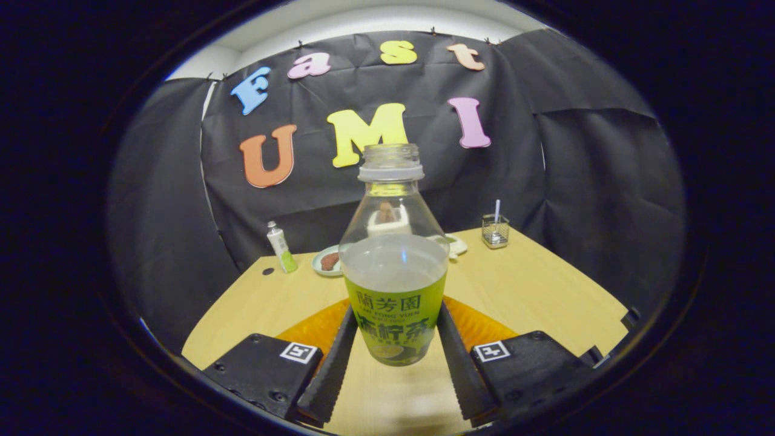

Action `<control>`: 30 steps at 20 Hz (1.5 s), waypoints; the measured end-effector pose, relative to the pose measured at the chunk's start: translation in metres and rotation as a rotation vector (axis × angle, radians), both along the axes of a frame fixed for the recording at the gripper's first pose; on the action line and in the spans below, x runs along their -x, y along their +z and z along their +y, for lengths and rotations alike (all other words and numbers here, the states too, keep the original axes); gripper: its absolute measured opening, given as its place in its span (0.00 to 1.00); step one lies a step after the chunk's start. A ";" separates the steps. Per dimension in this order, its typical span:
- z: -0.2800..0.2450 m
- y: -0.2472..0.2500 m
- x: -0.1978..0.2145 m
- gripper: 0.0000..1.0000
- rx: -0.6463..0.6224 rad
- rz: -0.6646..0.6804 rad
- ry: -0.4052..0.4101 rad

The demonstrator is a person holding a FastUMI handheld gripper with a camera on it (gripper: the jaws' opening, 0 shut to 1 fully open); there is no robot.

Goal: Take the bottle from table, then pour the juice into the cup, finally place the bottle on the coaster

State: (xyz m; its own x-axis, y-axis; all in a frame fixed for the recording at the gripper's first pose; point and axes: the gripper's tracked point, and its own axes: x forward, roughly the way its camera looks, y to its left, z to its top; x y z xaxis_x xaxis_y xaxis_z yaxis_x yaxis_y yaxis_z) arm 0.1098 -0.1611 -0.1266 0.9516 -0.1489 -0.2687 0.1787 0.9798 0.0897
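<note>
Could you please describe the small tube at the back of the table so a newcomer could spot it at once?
Look to the table's far edge, well beyond the bottle gripped in the claw. Left of the plate stands the tube, the only slim upright white and green item there.

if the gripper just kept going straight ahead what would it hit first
The bottle: it stands upright between the fingers of the gripper, uncapped, and they look closed against its label. Beyond it comes a plate, though depth there is hard to judge.
</note>
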 end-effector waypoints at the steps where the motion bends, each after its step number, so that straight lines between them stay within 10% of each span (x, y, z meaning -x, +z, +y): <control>1: -0.003 -0.005 -0.009 0.79 0.021 -0.004 -0.014; 14: -0.040 -0.093 -0.130 0.81 0.084 0.007 -0.099; 30: -0.049 -0.126 -0.141 0.83 0.101 0.097 -0.076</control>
